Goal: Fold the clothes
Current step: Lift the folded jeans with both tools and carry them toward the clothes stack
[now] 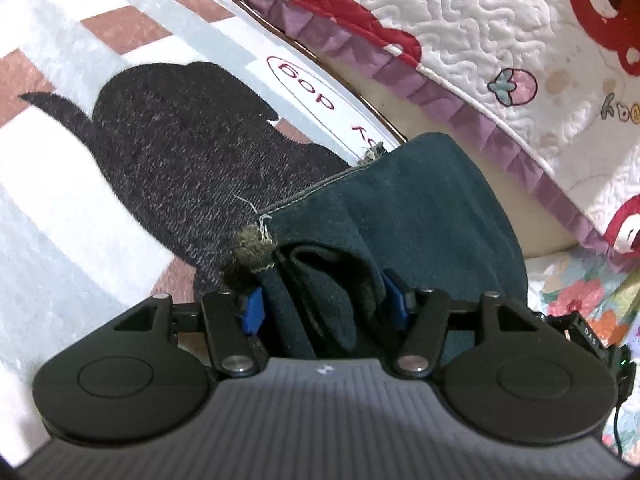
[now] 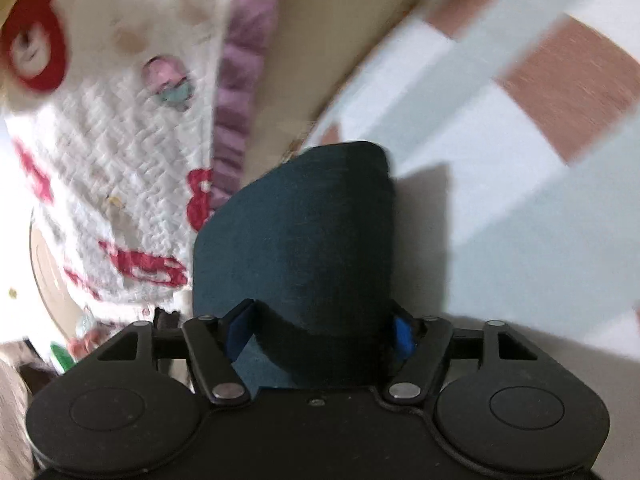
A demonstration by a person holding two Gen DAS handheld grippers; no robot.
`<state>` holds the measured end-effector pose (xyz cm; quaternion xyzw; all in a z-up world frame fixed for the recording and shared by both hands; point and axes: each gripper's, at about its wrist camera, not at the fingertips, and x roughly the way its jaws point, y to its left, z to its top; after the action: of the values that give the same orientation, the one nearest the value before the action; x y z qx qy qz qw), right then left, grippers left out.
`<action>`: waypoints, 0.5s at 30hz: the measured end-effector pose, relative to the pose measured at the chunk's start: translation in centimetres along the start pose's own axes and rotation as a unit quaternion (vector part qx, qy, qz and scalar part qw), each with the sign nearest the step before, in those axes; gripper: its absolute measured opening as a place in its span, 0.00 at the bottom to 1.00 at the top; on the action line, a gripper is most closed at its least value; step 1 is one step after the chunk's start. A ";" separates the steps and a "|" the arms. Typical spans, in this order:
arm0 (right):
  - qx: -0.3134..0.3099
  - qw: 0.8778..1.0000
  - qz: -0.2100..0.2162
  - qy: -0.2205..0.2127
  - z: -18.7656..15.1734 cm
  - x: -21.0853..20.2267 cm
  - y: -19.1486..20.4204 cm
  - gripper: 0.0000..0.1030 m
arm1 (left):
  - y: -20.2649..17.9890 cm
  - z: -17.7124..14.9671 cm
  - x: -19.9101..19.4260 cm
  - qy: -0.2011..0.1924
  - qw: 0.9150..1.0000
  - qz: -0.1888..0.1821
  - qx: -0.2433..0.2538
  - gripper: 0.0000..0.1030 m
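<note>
A dark blue denim garment (image 1: 420, 208) with a frayed hem lies bunched on the rug, close to the bed's edge. My left gripper (image 1: 324, 304) is shut on a thick fold of it, and the cloth fills the gap between the blue pads (image 1: 252, 312). In the blurred right wrist view the same dark garment (image 2: 304, 220) rises as a smooth folded slab in front of the camera. My right gripper (image 2: 320, 332) is shut on its near end, with the blue pads (image 2: 402, 340) against the cloth on both sides.
A checked rug (image 1: 60, 208) in white, pale blue and pink carries a black dog figure (image 1: 172, 140). A white quilted bedcover (image 1: 480, 40) with red bears and a purple frill hangs beside it. Flowered fabric (image 1: 580, 304) lies at the right.
</note>
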<state>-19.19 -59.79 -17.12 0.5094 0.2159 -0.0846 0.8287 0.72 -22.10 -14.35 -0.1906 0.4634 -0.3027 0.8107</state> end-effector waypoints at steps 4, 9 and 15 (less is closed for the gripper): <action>-0.109 0.990 0.080 -0.036 -0.8 -4.0 2.8 0.36 | -1.3 -0.1 -1.5 -0.005 0.998 -0.042 0.053 0.41; -0.137 0.988 0.025 -0.071 -1.4 -8.1 4.0 0.36 | -3.8 -1.2 -1.2 0.031 0.993 -0.059 0.093 0.41; -0.090 0.993 -0.044 -0.058 -0.9 -7.4 0.3 0.37 | -3.7 -2.1 1.0 0.056 0.995 -0.039 0.067 0.60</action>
<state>-25.93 -59.49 -13.96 0.4165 0.1962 -0.1310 0.8780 -1.90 -25.63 -13.88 -0.1358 0.4791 -0.3747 0.7821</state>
